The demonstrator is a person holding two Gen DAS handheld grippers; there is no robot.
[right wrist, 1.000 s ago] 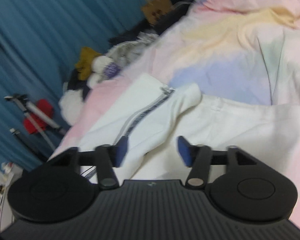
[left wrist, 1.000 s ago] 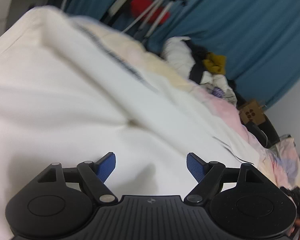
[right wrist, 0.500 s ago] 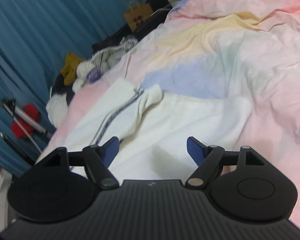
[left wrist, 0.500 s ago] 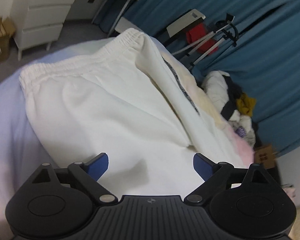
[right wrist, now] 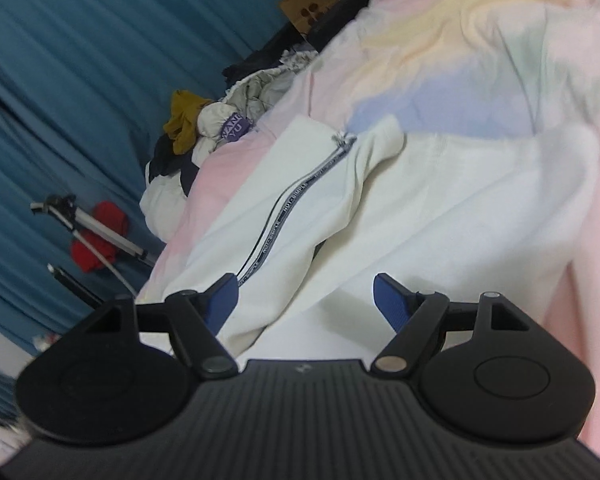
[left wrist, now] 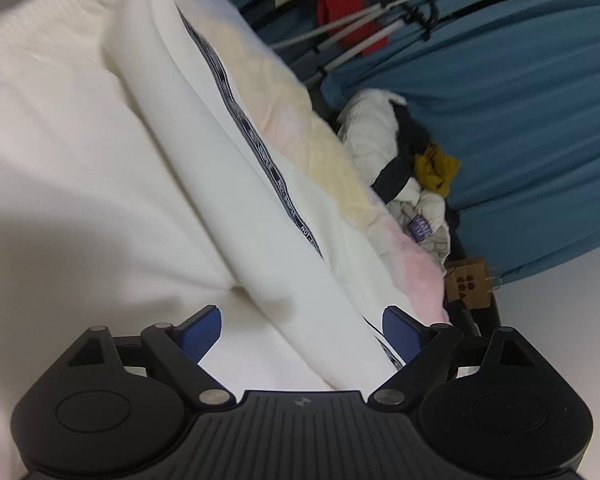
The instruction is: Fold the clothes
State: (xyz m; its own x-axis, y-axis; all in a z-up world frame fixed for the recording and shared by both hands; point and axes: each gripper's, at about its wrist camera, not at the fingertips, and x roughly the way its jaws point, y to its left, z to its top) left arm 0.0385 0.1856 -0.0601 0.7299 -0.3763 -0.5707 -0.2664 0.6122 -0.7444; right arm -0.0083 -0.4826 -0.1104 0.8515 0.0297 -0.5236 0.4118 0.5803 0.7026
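Note:
White sweatpants point(left wrist: 100, 160) with a dark lettered side stripe point(left wrist: 256, 136) lie on a pastel bedspread point(left wrist: 284, 92). In the left wrist view their ribbed waistband is at the top left and one leg lies folded over the other. My left gripper point(left wrist: 302, 330) is open, low over the cloth, straddling the upper leg's fold. In the right wrist view the sweatpants point(right wrist: 440, 208) run from the cuffs near the middle down to my right gripper point(right wrist: 304, 298), which is open just above the cloth. Neither gripper holds anything.
A pile of clothes point(left wrist: 412, 168) sits beside the bed against blue curtains point(left wrist: 520, 100). A tripod point(left wrist: 364, 36) with something red behind it stands there too. A brown paper bag point(left wrist: 470, 284) is on the floor. The bedspread point(right wrist: 480, 60) stretches beyond the pants.
Both grippers have dropped closer to the sweatpants. The left view has swung from the waistband toward the folded leg. Both stay open.

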